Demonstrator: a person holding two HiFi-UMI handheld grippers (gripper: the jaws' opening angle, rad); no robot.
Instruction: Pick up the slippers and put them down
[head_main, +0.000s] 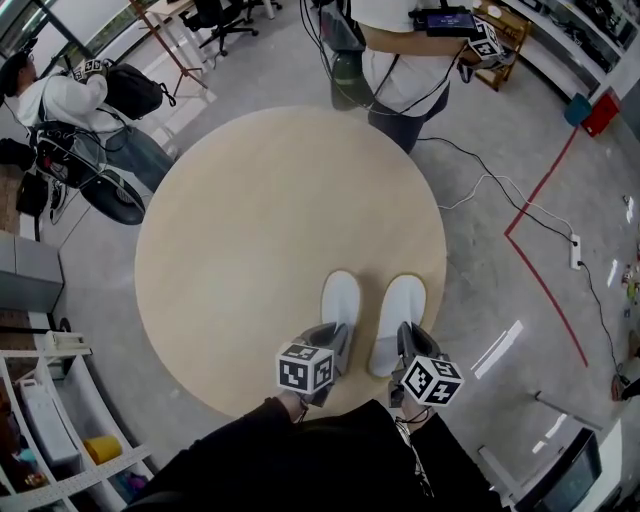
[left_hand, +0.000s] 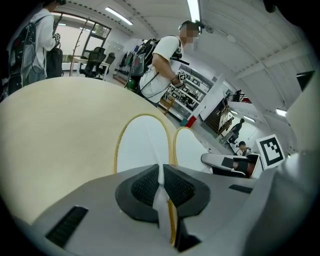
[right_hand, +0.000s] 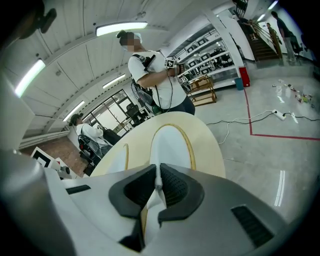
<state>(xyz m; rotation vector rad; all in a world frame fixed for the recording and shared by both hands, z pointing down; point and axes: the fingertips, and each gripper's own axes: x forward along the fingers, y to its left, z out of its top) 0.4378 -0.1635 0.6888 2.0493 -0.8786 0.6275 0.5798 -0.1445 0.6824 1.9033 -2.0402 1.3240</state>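
Note:
Two white slippers with yellowish sole edges lie side by side, toes pointing away, on the round beige table (head_main: 250, 230) near its front edge. My left gripper (head_main: 336, 349) is shut on the heel end of the left slipper (head_main: 339, 300); in the left gripper view the thin white fabric (left_hand: 160, 187) is pinched between the black pads. My right gripper (head_main: 405, 345) is shut on the heel end of the right slipper (head_main: 398, 315); the right gripper view shows its white edge (right_hand: 156, 187) clamped between the pads, the slipper (right_hand: 169, 145) stretching ahead. Both slippers look close to the tabletop.
A person in a white shirt (head_main: 405, 60) stands at the table's far side holding another marker cube. Another person (head_main: 60, 100) sits at the far left beside bags. Cables and red floor tape (head_main: 540, 260) run to the right. Shelving (head_main: 50, 430) stands at the lower left.

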